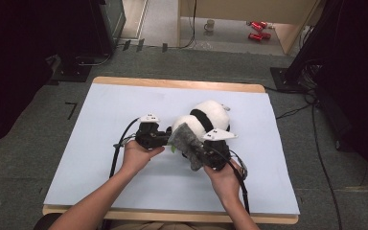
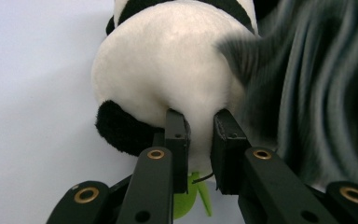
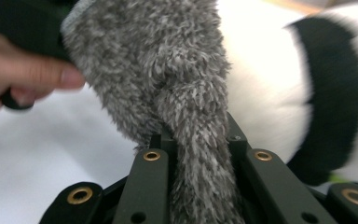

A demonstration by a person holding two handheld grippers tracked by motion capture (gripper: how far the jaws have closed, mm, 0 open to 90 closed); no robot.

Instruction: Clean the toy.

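Observation:
A black-and-white plush panda [image 1: 206,117] lies in the middle of the pale mat [image 1: 100,143]. My left gripper [image 1: 171,139] comes at it from the left. Its jaws pinch a fold of the white fur of the panda [image 2: 168,60], and this left gripper [image 2: 200,133] is shut on it. A green tag [image 2: 191,200] hangs under the toy. My right gripper [image 1: 200,155] sits at the panda's near side, shut on a grey fuzzy cloth [image 1: 187,140]. That cloth [image 3: 168,60] rises out of my right gripper [image 3: 193,137] and drapes against the panda [image 3: 270,84].
The mat covers a wooden table [image 1: 172,84] with bare mat on both sides of the toy. The person's left hand [image 3: 18,70] is close to the cloth. On the floor beyond stand a mug [image 1: 210,25], red cans [image 1: 258,29] and black equipment stands [image 1: 76,72].

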